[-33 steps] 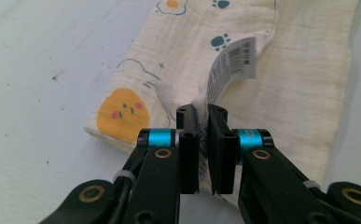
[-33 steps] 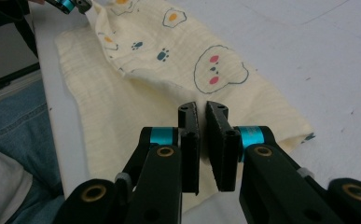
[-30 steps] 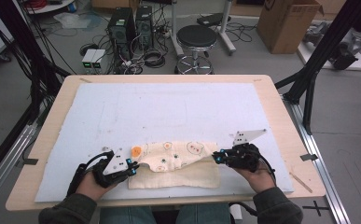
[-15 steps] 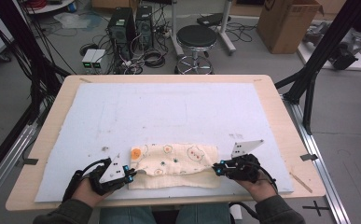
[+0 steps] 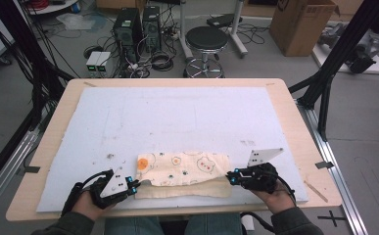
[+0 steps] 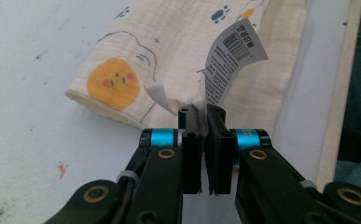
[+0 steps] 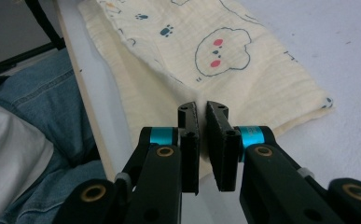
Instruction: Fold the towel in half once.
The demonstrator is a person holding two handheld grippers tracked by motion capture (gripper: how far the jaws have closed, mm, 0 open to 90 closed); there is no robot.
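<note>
The cloth [image 5: 183, 168] is lying folded into a long strip near the front edge of the white mat [image 5: 177, 117], with the little animal prints facing up. Both grippers are sitting at its two ends.

The left gripper [image 5: 134, 186] is pinching the cloth's left end. In the left gripper view its jaws are almost fully together with a bit of cream fabric and the tags caught between them: a printed barcode tag [image 6: 232, 58] is sticking up just past the fingertips [image 6: 190, 116], and a small white tag [image 6: 162, 97] is poking out on the other side. The orange face print [image 6: 113, 84] is sitting just beyond the jaws, off to one side.

The right gripper [image 5: 231, 178] is clamping the right end. In the right gripper view the jaws are nearly together on the cloth's lower layer edge, with the bear print [image 7: 218, 49] lying beyond the tips [image 7: 215, 114]. The person's jeans [image 7: 43, 112] are showing past the table edge.
</note>
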